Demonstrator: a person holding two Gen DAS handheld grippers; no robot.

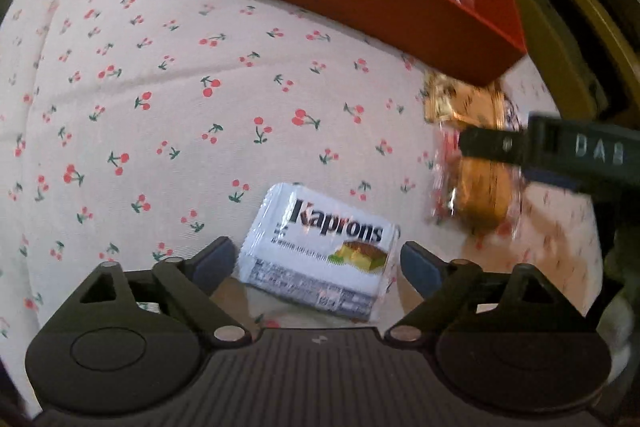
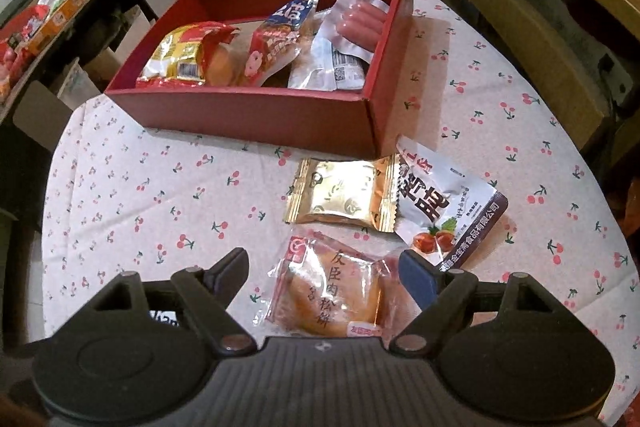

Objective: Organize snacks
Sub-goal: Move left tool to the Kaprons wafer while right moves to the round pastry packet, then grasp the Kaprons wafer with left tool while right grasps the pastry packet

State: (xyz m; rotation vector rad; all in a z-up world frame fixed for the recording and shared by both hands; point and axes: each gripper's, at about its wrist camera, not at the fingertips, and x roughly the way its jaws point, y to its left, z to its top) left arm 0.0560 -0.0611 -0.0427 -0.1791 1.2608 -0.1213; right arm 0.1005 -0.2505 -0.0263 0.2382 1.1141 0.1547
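I hold the left gripper (image 1: 316,263) spread over the Kaprons packet (image 1: 320,251), which lies flat between its fingers. The right gripper (image 2: 324,273), also spread, straddles the pastry packet (image 2: 332,291); the red box (image 2: 256,115) lies beyond.

the white wafer packet (image 1: 318,251) lying on the table carries the brand "kaprons" in bold black letters. the dark tool (image 1: 576,151) coming in from the right edge bears raised letters "dab". the clear cake packet (image 2: 332,291) near the table's front edge shows chinese characters "友臣肉松饼". the white nut pouch (image 2: 448,207) beside it has large chinese print, too skewed to read surely.
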